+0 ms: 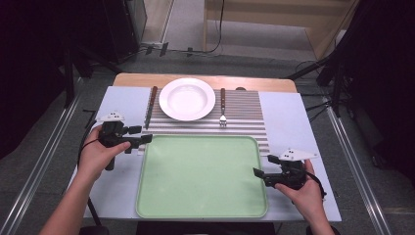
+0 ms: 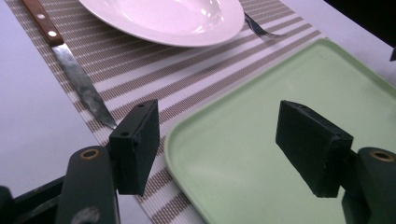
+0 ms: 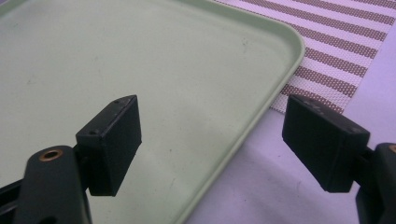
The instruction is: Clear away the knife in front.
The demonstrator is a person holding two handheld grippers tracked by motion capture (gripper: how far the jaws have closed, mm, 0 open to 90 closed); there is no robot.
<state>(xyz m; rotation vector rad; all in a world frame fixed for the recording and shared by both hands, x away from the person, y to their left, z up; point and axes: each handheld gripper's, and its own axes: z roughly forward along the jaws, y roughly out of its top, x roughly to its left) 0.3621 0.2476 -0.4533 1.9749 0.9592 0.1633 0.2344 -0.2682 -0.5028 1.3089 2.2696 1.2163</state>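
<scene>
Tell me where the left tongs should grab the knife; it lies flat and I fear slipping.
Grip the knife by its brown wooden handle, coming from above with the left tongs spanning its width. The handle is thicker than the flat blade, and the plate sits close on one side.

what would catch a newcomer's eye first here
The big pale green tray lies bare at the near middle of the table, with an open left gripper at its far left corner and an open right gripper at its right edge. Behind it, a white plate sits on a striped placemat between a knife and a fork.

green tray (image 1: 200,205), white plate (image 1: 187,99), brown-striped placemat (image 1: 244,112)
</scene>
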